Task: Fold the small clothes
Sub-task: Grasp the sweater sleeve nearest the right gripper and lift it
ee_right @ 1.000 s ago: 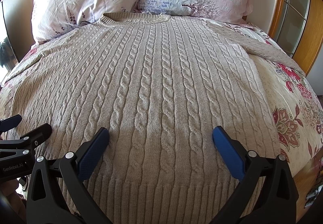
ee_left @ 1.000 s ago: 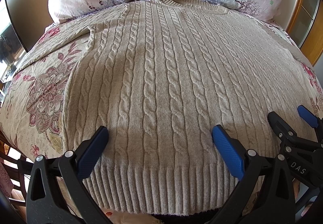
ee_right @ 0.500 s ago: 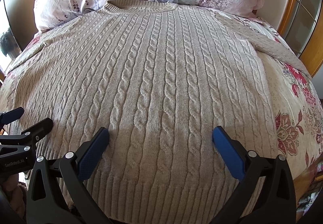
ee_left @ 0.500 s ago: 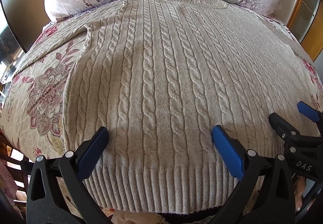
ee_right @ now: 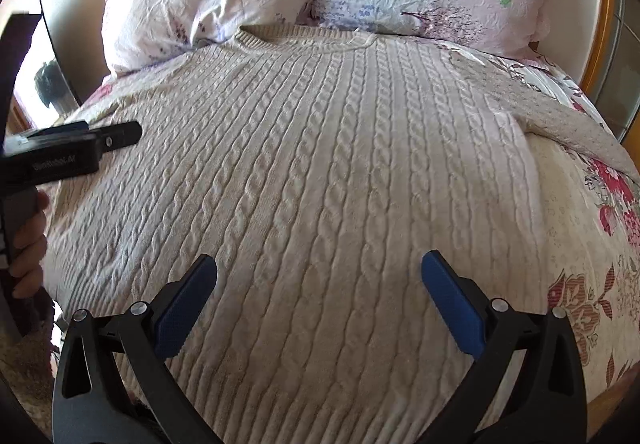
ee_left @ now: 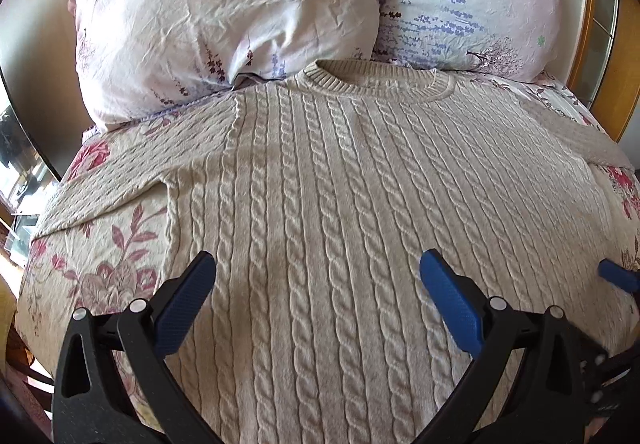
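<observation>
We see the sweater (ee_left: 340, 211) as thick, matt cable-knit wool, ribbed at the collar. The pillows (ee_left: 224, 23) and bedspread (ee_left: 100, 256) look like thin, crinkled printed cotton. Our left gripper (ee_left: 316, 284) is matt black plastic with textured blue pads (ee_left: 448, 300) and shiny metal rivets.

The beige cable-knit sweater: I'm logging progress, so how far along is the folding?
Done: the beige cable-knit sweater lies spread flat, front up, on the floral bedspread, collar toward the pillows. In hand: nothing; the left tongs and right tongs are open above it. Left: every fold; both sleeves are out.
</observation>
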`<state>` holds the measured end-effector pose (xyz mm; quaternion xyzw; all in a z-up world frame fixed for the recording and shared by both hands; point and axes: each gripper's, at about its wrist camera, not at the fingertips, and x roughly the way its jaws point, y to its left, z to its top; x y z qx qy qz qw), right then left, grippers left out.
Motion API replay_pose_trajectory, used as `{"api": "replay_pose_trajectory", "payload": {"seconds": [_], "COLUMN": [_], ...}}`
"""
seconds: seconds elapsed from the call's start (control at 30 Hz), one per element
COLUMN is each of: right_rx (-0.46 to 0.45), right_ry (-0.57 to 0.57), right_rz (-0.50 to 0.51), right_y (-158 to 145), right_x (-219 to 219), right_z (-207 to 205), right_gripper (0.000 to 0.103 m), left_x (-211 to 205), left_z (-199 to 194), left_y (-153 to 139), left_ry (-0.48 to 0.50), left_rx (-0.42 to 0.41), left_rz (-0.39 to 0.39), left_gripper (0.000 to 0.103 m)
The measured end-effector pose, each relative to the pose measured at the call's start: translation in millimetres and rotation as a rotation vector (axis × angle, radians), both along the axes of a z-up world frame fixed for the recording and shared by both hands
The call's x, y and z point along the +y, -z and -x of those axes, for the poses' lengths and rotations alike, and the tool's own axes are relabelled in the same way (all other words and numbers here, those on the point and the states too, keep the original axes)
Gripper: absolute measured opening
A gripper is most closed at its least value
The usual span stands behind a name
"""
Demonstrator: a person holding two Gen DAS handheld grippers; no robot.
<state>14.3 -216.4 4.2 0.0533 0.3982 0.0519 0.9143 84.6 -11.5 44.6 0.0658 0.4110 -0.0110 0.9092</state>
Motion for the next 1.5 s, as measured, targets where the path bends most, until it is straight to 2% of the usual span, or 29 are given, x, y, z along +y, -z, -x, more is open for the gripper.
{"api": "replay_pose_trajectory", "payload": {"seconds": [0.07,0.13,0.27,0.33,0.4,0.47,0.6,0.7,0.87,1.0,1.07,1.13,1.17,1.33,1.5], "right_rx": [-0.056,-0.090,-0.065,-0.043,-0.013,0.001,-0.012,-0.018,-0.055,-0.100,-0.111,-0.103,-0.106,-0.224,-0.334], "right_ry": [0.077,0.178,0.383,0.474,0.562,0.635,0.785,0.841,0.862,0.869,0.879,0.886,0.880,0.803,0.615], "right_rz": [-0.046,-0.101,-0.299,-0.423,-0.537,-0.622,-0.662,-0.679,-0.727,-0.743,-0.746,-0.738,-0.729,-0.636,-0.634], "right_y": [-18,-31,-32,-20,-3,12,26,33,39,44,48,51,51,16,-30], "right_x": [-33,-73,-158,-197,-231,-256,-288,-300,-310,-315,-317,-320,-320,-302,-270], "right_z": [-7,-17,-43,-54,-62,-67,-66,-63,-64,-64,-64,-64,-64,-67,-81], "right_gripper": [0.102,0.102,0.101,0.080,0.065,0.058,0.054,0.054,0.052,0.045,0.035,0.012,0.011,0.010,0.010], "left_x": [-1,1,17,25,29,32,30,28,28,27,26,27,27,27,27], "left_z": [-11,-21,-38,-44,-49,-51,-53,-55,-57,-58,-59,-60,-59,-59,-59], "left_y": [2,5,16,24,31,36,39,41,42,43,44,44,44,44,44], "left_ry": [-0.006,-0.016,-0.041,-0.050,-0.063,-0.069,-0.065,-0.060,-0.058,-0.056,-0.054,-0.052,-0.052,-0.052,-0.052], "left_rx": [-0.020,-0.034,-0.007,0.024,0.061,0.082,0.094,0.109,0.116,0.121,0.123,0.124,0.124,0.124,0.124], "left_rz": [-0.021,-0.008,0.089,0.142,0.172,0.188,0.178,0.160,0.149,0.137,0.129,0.129,0.129,0.131,0.131], "left_gripper": [0.101,0.101,0.101,0.101,0.101,0.101,0.101,0.101,0.101,0.101,0.101,0.101,0.101,0.101,0.101]}}
